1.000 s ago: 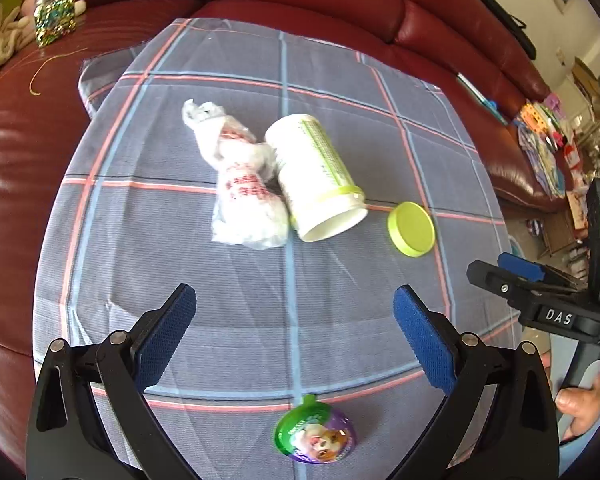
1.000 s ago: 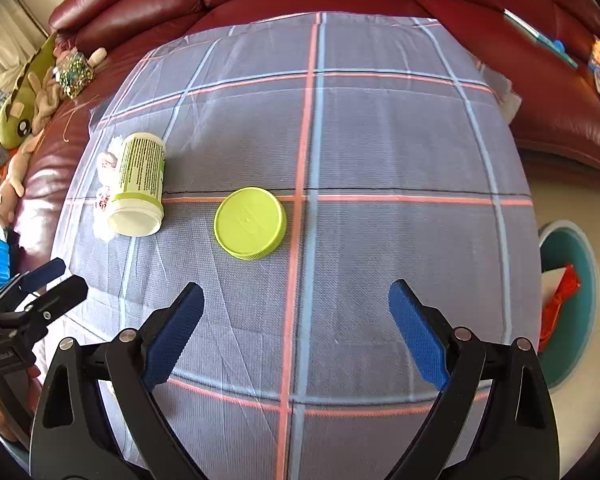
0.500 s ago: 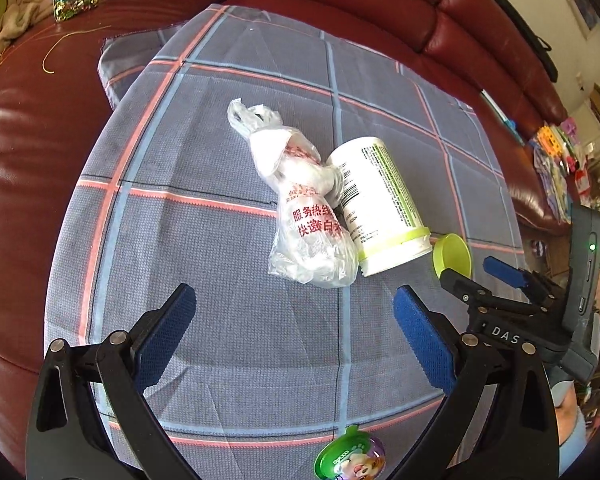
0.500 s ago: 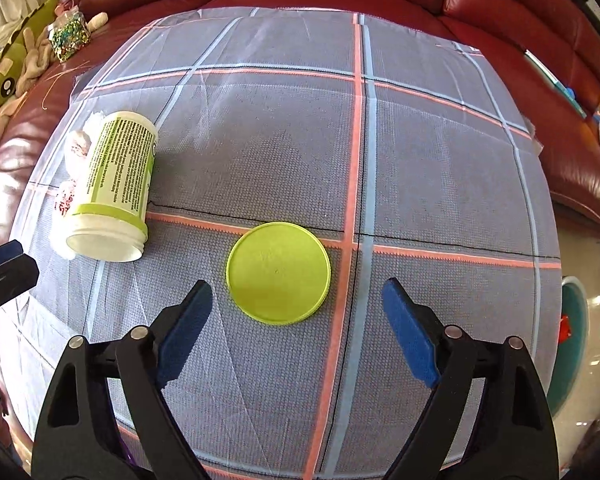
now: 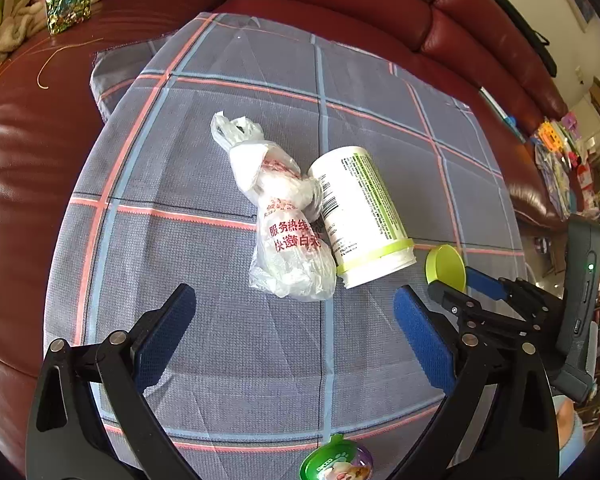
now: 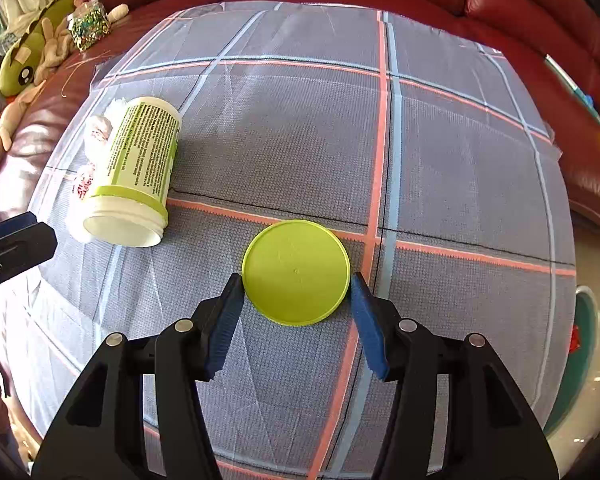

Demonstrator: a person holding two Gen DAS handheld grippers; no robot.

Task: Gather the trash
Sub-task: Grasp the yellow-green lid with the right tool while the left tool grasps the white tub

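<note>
The right gripper (image 6: pixel 296 296) straddles the lid (image 6: pixel 296 272), jaws spread and just short of its rim at 3 and 9 o'clock (not yet pinching). Next: close, then lift. The left gripper (image 5: pixel 296 320) hangs spread at 6 o'clock of the bag (image 5: pixel 288 240).

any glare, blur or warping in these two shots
Left wrist view: sharp focus, fisheye bends the plaid cloth, sheen on the plastic bag. Right wrist view: also sharp, black corners, cloth grid bulges around the green lid, daylight glare at far right.
</note>
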